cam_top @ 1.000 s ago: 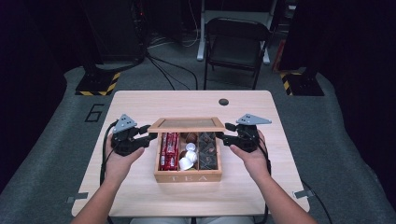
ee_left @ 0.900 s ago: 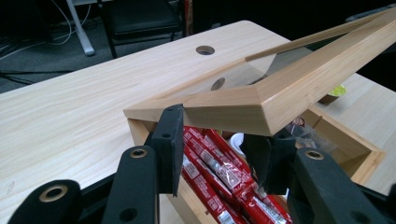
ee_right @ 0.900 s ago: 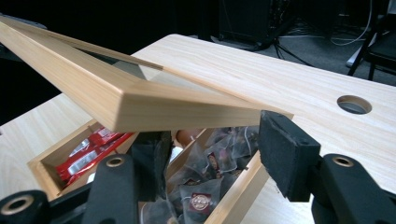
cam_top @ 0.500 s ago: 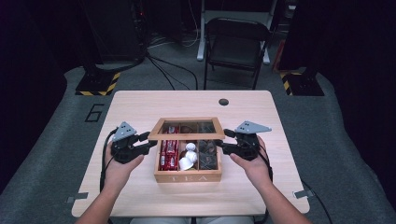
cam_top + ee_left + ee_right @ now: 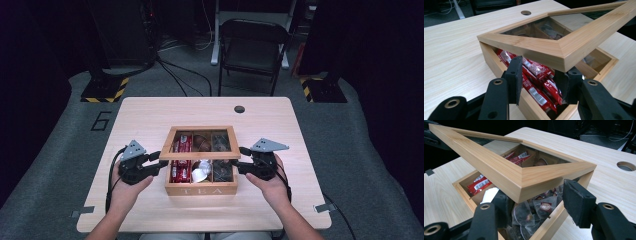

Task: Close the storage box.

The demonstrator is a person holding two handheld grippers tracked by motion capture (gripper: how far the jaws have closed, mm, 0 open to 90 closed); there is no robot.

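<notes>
A wooden tea box (image 5: 201, 190) marked TEA stands at the table's middle front. Its glass-paned lid (image 5: 200, 156) is hinged at the back and tilted half down. Inside lie red packets (image 5: 179, 172), white packets (image 5: 201, 172) and dark tea bags (image 5: 222, 171). My left gripper (image 5: 156, 162) is open at the lid's front left corner (image 5: 564, 53), which hangs over its spread jaws above the red packets (image 5: 536, 82). My right gripper (image 5: 243, 159) is open at the front right corner (image 5: 524, 182), above the tea bags (image 5: 544, 207).
The light wooden table (image 5: 150, 120) has a round cable hole (image 5: 239, 109) at the back. A black folding chair (image 5: 252, 47) stands beyond the far edge. Black stand bases with yellow stripes (image 5: 102, 90) sit on the grey floor at both back corners.
The lid has swung down from nearly upright to about half shut. Both grippers have moved toward the table's front edge with its front corners.
</notes>
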